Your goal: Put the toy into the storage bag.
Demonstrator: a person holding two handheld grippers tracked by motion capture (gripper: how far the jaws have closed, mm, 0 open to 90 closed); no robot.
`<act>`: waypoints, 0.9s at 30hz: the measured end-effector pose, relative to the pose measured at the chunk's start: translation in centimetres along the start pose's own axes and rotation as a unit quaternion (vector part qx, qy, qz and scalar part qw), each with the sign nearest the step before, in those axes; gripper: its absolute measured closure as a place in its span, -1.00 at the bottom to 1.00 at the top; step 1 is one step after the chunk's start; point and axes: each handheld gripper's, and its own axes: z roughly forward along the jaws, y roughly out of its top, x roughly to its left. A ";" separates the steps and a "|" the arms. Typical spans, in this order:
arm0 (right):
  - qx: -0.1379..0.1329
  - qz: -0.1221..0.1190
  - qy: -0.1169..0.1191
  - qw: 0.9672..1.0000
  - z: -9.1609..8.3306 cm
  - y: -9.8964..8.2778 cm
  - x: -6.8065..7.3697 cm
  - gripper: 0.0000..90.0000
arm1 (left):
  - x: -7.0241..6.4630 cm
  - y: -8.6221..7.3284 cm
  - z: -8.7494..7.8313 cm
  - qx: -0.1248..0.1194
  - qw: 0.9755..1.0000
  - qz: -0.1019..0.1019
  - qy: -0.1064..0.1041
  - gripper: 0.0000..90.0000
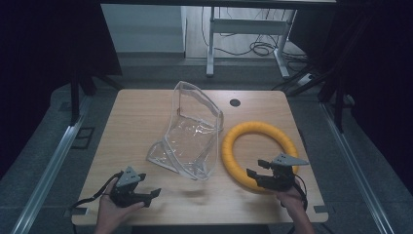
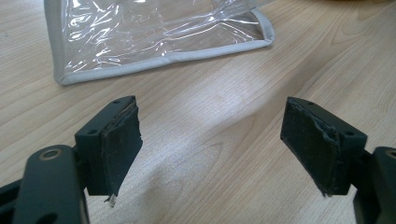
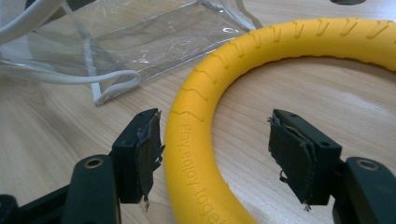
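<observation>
Right gripper view: I'm holding right gripper (image 3: 215, 154) jaws wide, straddling yellow ring (image 3: 196, 116); left gripper (image 2: 212, 149) gaping wide near clear bag (image 2: 154, 32).

A bag (image 1: 192, 134) is lying at the middle of the counter (image 1: 141, 117), its far part standing up. A ring (image 1: 242, 134) is lying flat just to the right of the bag. The right gripper (image 1: 256, 168) is sitting at the ring's near edge, its jaws either side of the ring's band. The left gripper (image 1: 148, 186) is resting near the counter's front edge, left of and nearer than the bag
</observation>
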 end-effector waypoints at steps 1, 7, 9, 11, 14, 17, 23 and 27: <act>0.003 0.002 0.000 1.000 0.0 0.0 0.0 -0.25 | 0.0 0.0 0.0 0.000 1.000 0.000 0.000 -0.56; 0.018 -0.005 0.007 1.000 -0.5 0.2 0.1 -0.30 | 0.0 0.0 -0.1 0.000 1.000 -0.002 0.000 -0.55; 0.017 -0.009 0.005 1.000 -0.8 0.4 0.1 -0.30 | 0.0 0.0 -0.1 0.002 1.000 -0.003 0.002 -0.56; 0.025 -0.011 0.015 1.000 -1.0 0.7 0.0 -0.30 | 0.0 0.0 0.1 0.001 1.000 -0.005 -0.002 -0.55; 0.043 -0.027 0.017 0.999 -1.1 1.5 0.1 -0.30 | 0.0 0.0 0.1 0.003 1.000 -0.003 -0.001 -0.55; 0.058 -0.041 0.024 0.997 -1.1 2.5 0.2 -0.28 | 0.0 0.1 0.0 0.001 1.000 -0.004 -0.001 -0.55; 0.108 -0.079 0.038 0.990 -0.5 5.2 0.3 -0.31 | 0.1 0.1 -0.1 0.002 1.000 -0.003 0.002 -0.56; 0.147 -0.103 0.041 0.983 0.0 6.3 0.6 -0.35 | 0.1 0.1 -0.1 0.003 1.000 -0.003 0.003 -0.55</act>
